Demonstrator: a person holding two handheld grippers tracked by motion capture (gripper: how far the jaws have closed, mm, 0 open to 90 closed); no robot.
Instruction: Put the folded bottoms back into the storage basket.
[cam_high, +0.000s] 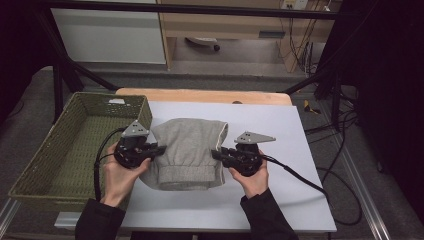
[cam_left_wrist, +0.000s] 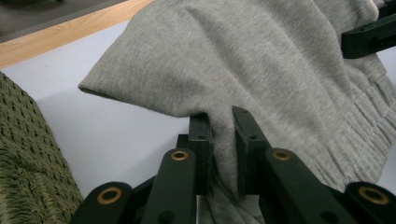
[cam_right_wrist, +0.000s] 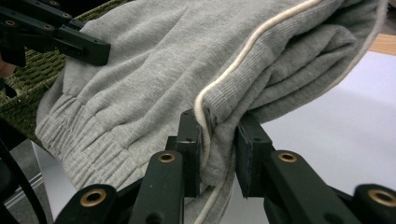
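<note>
Care with this lift means raising both sides together and level, so the folded grey garment (cam_high: 187, 152) keeps its fold on the way to the green basket (cam_high: 60, 165) at its left. It lies on the white table sheet (cam_high: 280, 135). The left gripper (cam_high: 159, 149) is clamped on its left edge, the right gripper (cam_high: 216, 154) on its corded right edge.

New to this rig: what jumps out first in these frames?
A folded grey garment lies mid-table on the white sheet, pinched at both sides: the left tongs are shut on its left edge, the right tongs on the edge with the white piping. Left of it stands a green woven basket.
</note>
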